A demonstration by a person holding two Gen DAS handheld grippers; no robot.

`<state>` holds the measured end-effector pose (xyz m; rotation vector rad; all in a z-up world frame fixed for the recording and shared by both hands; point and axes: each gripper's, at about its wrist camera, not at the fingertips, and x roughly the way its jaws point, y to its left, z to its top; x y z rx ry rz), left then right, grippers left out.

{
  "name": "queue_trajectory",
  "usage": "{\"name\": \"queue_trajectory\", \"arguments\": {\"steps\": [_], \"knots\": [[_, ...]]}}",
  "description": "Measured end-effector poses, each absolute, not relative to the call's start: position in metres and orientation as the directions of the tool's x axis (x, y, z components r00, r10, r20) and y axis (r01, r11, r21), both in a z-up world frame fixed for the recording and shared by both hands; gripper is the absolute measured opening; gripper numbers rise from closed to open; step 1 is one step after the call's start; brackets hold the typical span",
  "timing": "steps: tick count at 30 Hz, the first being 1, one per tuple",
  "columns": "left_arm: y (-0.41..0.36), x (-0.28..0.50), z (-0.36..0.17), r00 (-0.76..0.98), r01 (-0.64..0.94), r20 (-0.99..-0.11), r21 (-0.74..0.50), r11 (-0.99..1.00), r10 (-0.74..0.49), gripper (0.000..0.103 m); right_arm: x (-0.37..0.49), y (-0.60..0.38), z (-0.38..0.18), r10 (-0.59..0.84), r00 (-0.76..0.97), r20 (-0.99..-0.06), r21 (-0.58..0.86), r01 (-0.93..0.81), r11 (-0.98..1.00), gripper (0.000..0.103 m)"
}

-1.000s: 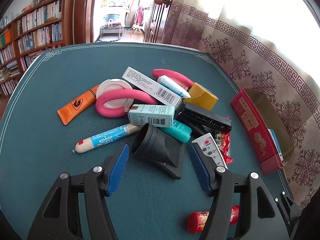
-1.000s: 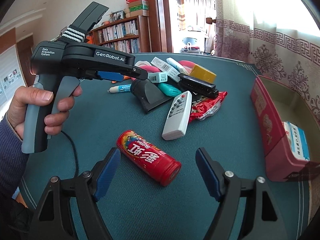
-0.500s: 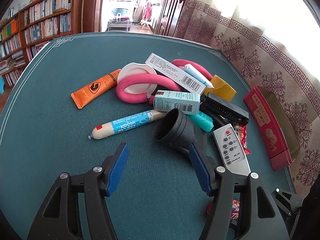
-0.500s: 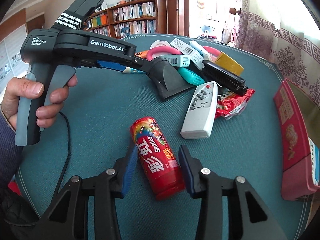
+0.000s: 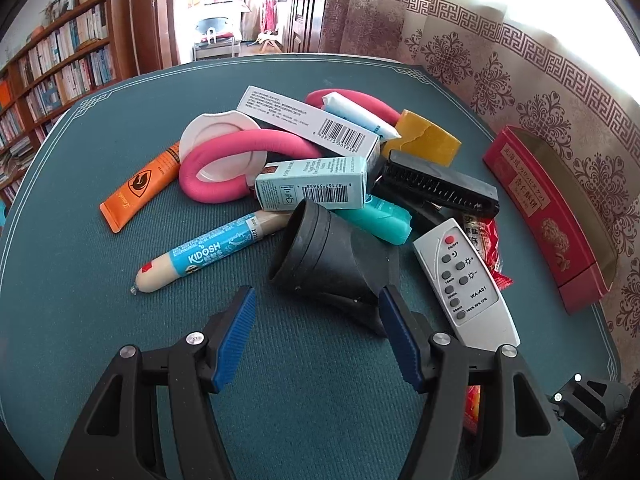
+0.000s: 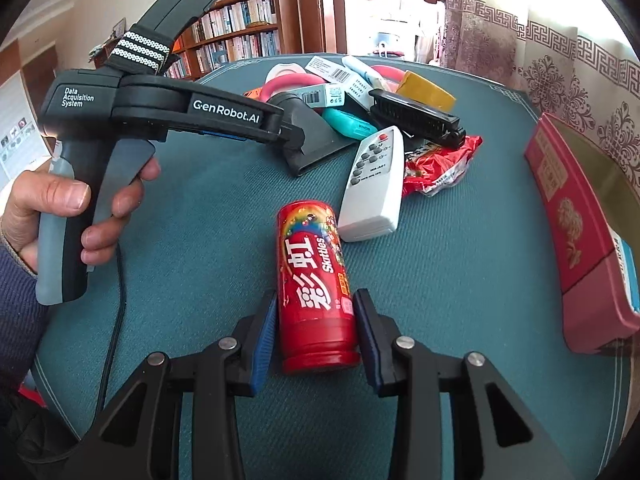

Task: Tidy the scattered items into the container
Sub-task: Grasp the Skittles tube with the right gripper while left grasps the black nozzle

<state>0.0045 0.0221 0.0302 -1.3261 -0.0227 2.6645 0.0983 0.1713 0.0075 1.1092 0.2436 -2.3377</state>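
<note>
My right gripper [image 6: 316, 330] has just been closing around the red candy tube [image 6: 314, 280], which a second ago lay free on the green table [image 6: 460, 248] between wide-spread fingers. Now both blue pads sit against the tube's sides near its cap end, so I read this as a pinch on it; the tube still seems to rest on the cloth. That means the first pick is nearly secured, and I judge the next move is a lift and a carry to the right.

My left gripper [image 5: 314, 334] has dropped closer to the pile, its fingers spread with nothing between them. Its right pad sits just beside the flat base of the black funnel-shaped nozzle [image 5: 328, 260], likely my next pick there.

The red box [image 6: 576, 240] waits at the right edge of the table, well apart from the tube. It stands open at the top, and I can see a blue and white carton [image 6: 626, 276] inside at its near end; the rest of the inside is mostly hidden from my right camera. In the left view the box [image 5: 548, 216] shows bare inner wall at its far end.

The white remote [image 6: 374, 188], the snack packet [image 6: 440, 164] and the rest of the heap remain outside.
</note>
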Motion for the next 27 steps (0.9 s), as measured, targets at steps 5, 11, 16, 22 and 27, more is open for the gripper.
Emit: {"name": "queue_trajectory", "arguments": {"steps": [5, 11, 16, 22, 27], "knots": [[0.033, 0.0, 0.034, -0.616, -0.184, -0.778, -0.004, -0.983, 0.119, 0.067, 0.101, 0.168, 0.007, -0.409, -0.507, -0.759, 0.068, 0.563, -0.824, 0.056], [0.053, -0.001, 0.033, -0.641, -0.246, -0.761, 0.077, -0.966, 0.102, 0.083, 0.101, 0.171, 0.007, -0.424, -0.499, -0.756, 0.09, 0.562, -0.823, 0.064], [0.064, -0.007, 0.018, -0.647, -0.243, -0.762, 0.175, -0.954, 0.025, 0.083, 0.1, 0.169, 0.006, -0.422, -0.497, -0.758, 0.085, 0.566, -0.82, 0.066], [0.055, -0.016, 0.006, -0.632, -0.228, -0.772, 0.116, -0.967, 0.057, 0.089, 0.1, 0.168, 0.006, -0.409, -0.504, -0.761, 0.071, 0.562, -0.824, 0.066], [0.034, -0.018, 0.001, -0.611, -0.191, -0.781, -0.011, -0.982, 0.127, 0.083, 0.099, 0.168, 0.009, -0.397, -0.512, -0.761, 0.059, 0.555, -0.829, 0.066]]}}
